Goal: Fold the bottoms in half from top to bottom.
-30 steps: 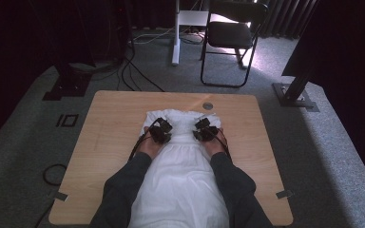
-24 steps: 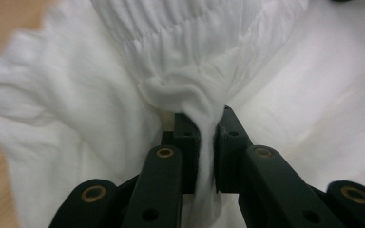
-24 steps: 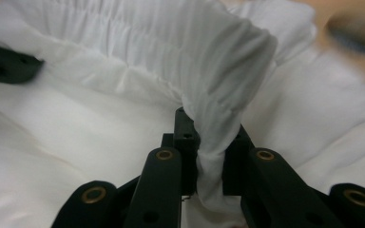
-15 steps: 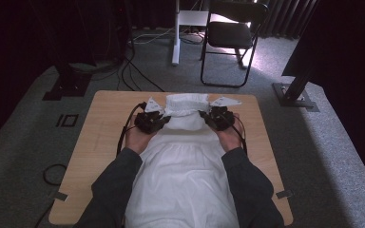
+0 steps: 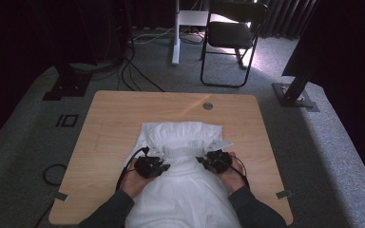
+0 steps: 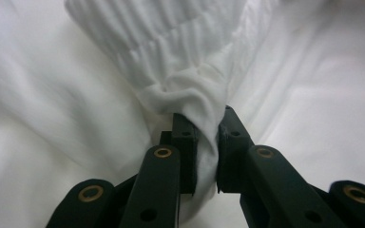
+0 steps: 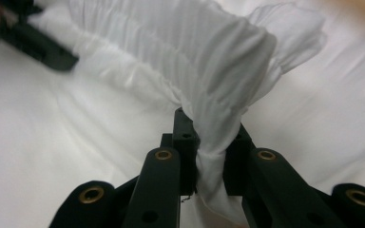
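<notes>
On the table (image 5: 109,118): a white garment (image 5: 180,190) lay spread over the near middle, its far part folded back toward the person.
Left gripper (image 5: 161,166): jaws pinched a bunched fold of the ribbed, gathered band (image 6: 171,52) of the cloth.
Right gripper (image 5: 203,160): jaws clamped the other end of that band, cloth wedged between them.
Hands: each held its gripper, resting on the garment, well apart.

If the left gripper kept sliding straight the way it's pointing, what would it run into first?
Probably the right gripper: the left gripper, shut on the white garment, points across the gathered band toward it. Depth is unclear.
</notes>
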### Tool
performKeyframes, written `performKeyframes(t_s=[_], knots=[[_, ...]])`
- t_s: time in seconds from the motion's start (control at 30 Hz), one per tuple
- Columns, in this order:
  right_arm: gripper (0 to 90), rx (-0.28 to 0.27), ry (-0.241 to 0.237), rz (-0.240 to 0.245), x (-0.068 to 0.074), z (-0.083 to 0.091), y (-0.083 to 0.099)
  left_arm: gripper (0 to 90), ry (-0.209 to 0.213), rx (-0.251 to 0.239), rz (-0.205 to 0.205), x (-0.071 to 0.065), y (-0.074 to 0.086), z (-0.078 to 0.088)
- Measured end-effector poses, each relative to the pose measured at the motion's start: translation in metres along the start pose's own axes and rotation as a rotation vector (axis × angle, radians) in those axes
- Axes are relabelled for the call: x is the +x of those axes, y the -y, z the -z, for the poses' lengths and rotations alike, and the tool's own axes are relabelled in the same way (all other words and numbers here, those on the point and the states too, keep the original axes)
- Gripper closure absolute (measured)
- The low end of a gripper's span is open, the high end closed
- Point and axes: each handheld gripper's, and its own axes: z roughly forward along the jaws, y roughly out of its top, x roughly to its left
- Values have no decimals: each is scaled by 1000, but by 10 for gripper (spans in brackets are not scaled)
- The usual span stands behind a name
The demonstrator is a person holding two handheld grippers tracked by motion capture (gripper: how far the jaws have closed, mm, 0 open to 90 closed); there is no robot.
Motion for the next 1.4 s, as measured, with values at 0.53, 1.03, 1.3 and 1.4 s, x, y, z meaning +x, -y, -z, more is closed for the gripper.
performKeyframes(t_s=[0.53, 1.03, 1.3, 1.4], knots=[[791, 72, 92, -52, -34, -63, -24, 813, -131, 27, -51, 60, -43, -32], [794, -14, 129, -92, -58, -56, -60, 822, -143, -95, 37, 71, -65, -7], [794, -273, 164, 60, -30, 42, -92, 820, -140, -340, -80, 28, -80, 80], [794, -291, 149, 98, -17, 60, -88, 817, -142, -348, -126, 12, -71, 94]])
